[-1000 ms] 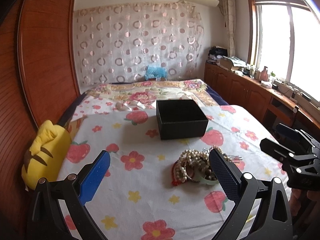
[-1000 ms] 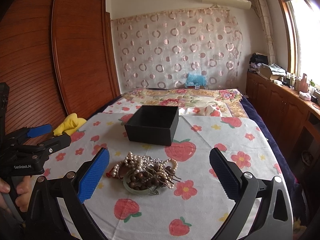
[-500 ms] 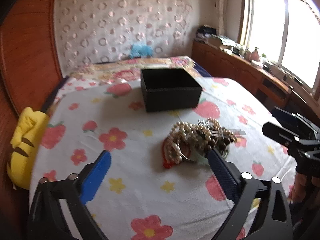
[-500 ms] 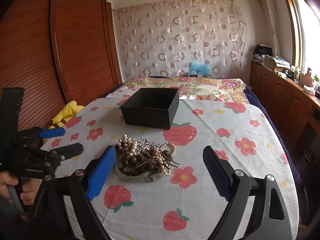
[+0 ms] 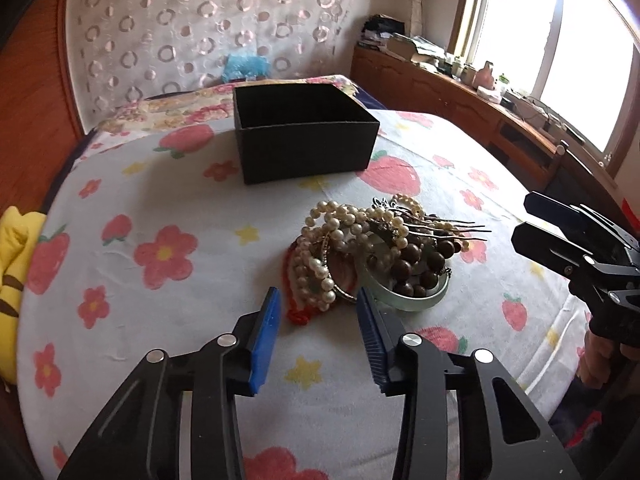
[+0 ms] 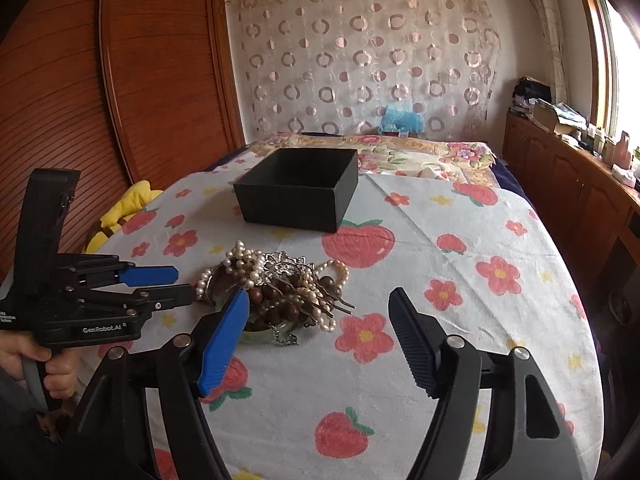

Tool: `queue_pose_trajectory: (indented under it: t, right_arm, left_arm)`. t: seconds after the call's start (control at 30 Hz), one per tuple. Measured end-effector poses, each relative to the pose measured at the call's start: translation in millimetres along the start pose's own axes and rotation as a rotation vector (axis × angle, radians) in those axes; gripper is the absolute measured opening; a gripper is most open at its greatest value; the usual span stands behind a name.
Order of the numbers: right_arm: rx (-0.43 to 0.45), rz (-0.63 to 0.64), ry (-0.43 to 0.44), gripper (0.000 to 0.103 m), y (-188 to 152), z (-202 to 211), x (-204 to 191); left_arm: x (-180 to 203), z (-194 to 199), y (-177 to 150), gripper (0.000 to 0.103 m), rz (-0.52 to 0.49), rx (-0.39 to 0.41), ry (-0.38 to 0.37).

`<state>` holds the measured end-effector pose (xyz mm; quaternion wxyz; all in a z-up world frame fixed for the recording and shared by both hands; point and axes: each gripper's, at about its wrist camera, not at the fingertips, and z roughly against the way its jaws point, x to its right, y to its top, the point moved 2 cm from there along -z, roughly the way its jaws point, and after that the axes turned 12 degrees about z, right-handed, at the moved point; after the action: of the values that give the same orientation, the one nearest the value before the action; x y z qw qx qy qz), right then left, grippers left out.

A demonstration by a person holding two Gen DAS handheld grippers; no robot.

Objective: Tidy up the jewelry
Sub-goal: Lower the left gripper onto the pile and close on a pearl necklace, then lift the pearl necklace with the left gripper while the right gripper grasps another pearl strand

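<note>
**Closing in on the jewelry heap**

Left gripper [image 5: 318, 308] low, half spread, pinching nothing, tips just short of the red bead strand [image 5: 298, 312] and pearl strands [image 5: 320, 248]. Right gripper [image 6: 318, 308] spread wide, empty, beside the jewelry pile [image 6: 276, 284] in mid-cloth. Best to take one outer strand, lift slowly, watch for snags on the hairpins [image 5: 448, 228] and green bangle [image 5: 404, 300]. Black box [image 5: 304, 136] open beyond the pile, clear path over the tablecloth [image 5: 180, 300]; cloth edge near at right.
</note>
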<state>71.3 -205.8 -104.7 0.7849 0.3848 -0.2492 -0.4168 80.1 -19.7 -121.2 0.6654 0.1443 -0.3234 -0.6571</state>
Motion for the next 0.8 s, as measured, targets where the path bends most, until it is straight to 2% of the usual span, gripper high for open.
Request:
queue_pose_trajectory:
  t: [0.23, 0.33, 0.47, 0.57, 0.8]
  right_arm:
    - [-0.011, 0.003, -0.003, 0.075, -4, -3, 0]
    - [-0.015, 0.001, -0.003, 0.075, -5, -5, 1]
    - [-0.025, 0.005, -0.005, 0.075, -6, -7, 3]
    - [-0.022, 0.003, -0.005, 0.075, -7, -7, 4]
    - [-0.028, 0.005, -0.004, 0.075, -9, -9, 6]
  left_arm:
    - [-2, -12, 5, 0.022, -0.003, -0.015, 0.001]
    - [-4, -13, 7, 0.019, 0.004, -0.019, -0.023]
    - [-6, -12, 9, 0.010, -0.003, -0.015, -0.017]
    - [-13, -15, 10, 0.010, 0.016, -0.024, -0.025]
    - [-14, -23, 13, 0.008, 0.005, -0.034, 0.014]
